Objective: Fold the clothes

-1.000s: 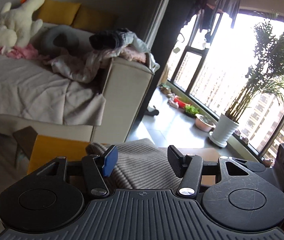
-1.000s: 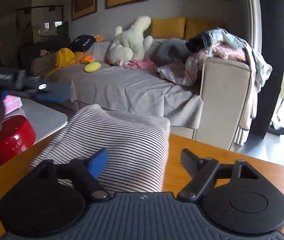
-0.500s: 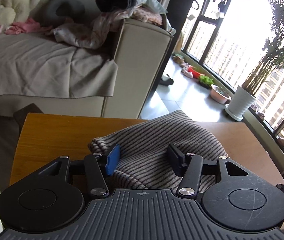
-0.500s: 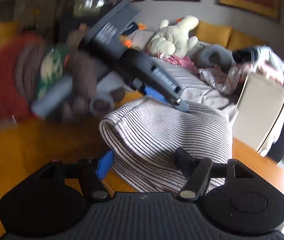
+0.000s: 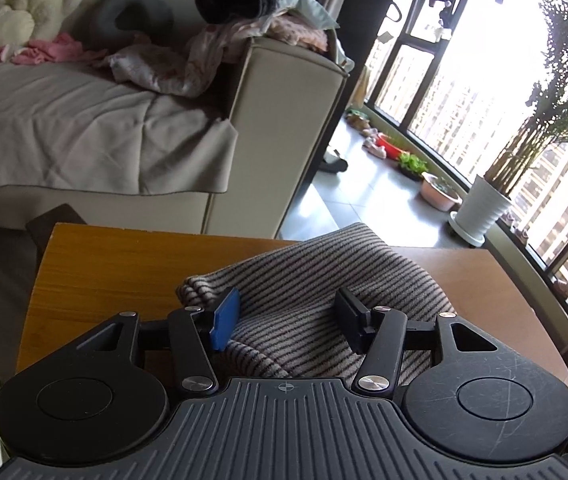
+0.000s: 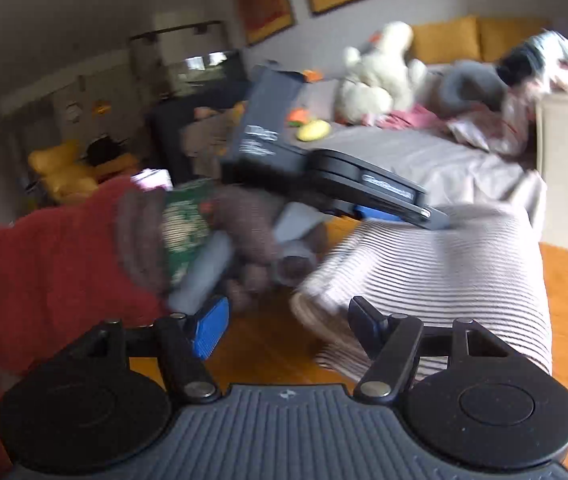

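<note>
A folded striped garment [image 5: 323,280] lies on the wooden table [image 5: 116,272]. My left gripper [image 5: 287,316] is open just over it, the cloth bulging up between the blue pad [image 5: 226,318] and the black finger [image 5: 349,318], neither pressing it. In the blurred right wrist view the left gripper [image 6: 431,216] rests its tip on top of the striped garment [image 6: 443,264], held by a hand [image 6: 244,224] in a red sleeve [image 6: 44,272]. My right gripper [image 6: 287,330] is open over bare wood; its right finger overlaps the garment's near left edge.
A beige sofa [image 5: 84,128] beyond the table carries a heap of clothes [image 5: 244,32] on its arm and a white plush toy [image 5: 24,12]. Right of it are floor pots [image 5: 439,192], a potted palm [image 5: 479,216] and large windows. The table's far edge [image 5: 164,234] is close.
The left gripper has tipped down and come closer over the striped garment. The right view has swung left, so the garment sits to its right and the hand with the left gripper fills the middle.
</note>
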{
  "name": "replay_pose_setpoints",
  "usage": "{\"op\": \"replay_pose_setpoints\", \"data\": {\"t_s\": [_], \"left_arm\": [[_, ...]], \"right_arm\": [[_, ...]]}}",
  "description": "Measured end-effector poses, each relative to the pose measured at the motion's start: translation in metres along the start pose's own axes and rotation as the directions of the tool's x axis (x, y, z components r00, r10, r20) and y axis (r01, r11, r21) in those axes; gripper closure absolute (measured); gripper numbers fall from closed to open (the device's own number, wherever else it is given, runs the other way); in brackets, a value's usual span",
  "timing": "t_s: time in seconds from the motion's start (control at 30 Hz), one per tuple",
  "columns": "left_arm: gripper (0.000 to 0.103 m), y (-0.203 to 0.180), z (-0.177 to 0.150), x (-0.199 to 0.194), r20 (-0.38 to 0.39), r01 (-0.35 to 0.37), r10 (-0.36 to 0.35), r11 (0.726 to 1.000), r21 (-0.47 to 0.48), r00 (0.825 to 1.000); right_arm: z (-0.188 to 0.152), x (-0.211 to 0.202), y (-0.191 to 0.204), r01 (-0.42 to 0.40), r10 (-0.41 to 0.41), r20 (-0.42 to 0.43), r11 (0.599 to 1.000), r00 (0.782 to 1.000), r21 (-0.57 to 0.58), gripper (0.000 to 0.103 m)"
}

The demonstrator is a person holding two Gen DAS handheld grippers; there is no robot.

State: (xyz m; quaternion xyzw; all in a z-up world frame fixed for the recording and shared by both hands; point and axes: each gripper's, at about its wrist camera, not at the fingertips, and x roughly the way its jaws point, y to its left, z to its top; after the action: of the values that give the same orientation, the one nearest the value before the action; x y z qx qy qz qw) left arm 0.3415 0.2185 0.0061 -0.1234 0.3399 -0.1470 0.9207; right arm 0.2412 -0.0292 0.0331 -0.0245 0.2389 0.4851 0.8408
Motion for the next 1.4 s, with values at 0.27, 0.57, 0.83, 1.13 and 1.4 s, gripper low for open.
{"op": "replay_pose_setpoints", "data": {"t_s": [0.27, 0.57, 0.83, 1.13, 1.4], "left_arm": [[0.049, -0.027, -0.013, -0.085, 0.105, 0.033, -0.034, 0.999, 0.009, 0.994], [0.051, -0.054, -0.07, -0.065, 0.001, 0.018, -0.018, 0.99, 0.14, 1.0], [0.052, -0.069, -0.076, -0.083, 0.062, -0.085, 0.08, 0.992, 0.09, 0.995], [0.006, -0.11, -0.113, -0.111, 0.072, -0.234, 0.233, 0.972, 0.007, 0.97], [0.0, -0.131, -0.151, -0.076, 0.005, -0.434, 0.434, 0.9, 0.028, 0.901]], "right_arm": [[0.005, -0.031, -0.064, 0.347, -0.355, 0.018, 0.922, 0.935, 0.172, 0.046], [-0.017, 0.006, -0.097, 0.423, -0.413, -0.09, 0.881, 0.906, 0.212, 0.027], [-0.036, -0.015, -0.099, 0.438, -0.439, -0.074, 0.842, 0.896, 0.316, 0.002], [-0.061, -0.056, -0.077, 0.562, -0.536, -0.169, 0.789, 0.827, 0.248, 0.0], [-0.065, -0.046, -0.077, 0.652, -0.599, -0.283, 0.741, 0.749, 0.158, 0.0]]}}
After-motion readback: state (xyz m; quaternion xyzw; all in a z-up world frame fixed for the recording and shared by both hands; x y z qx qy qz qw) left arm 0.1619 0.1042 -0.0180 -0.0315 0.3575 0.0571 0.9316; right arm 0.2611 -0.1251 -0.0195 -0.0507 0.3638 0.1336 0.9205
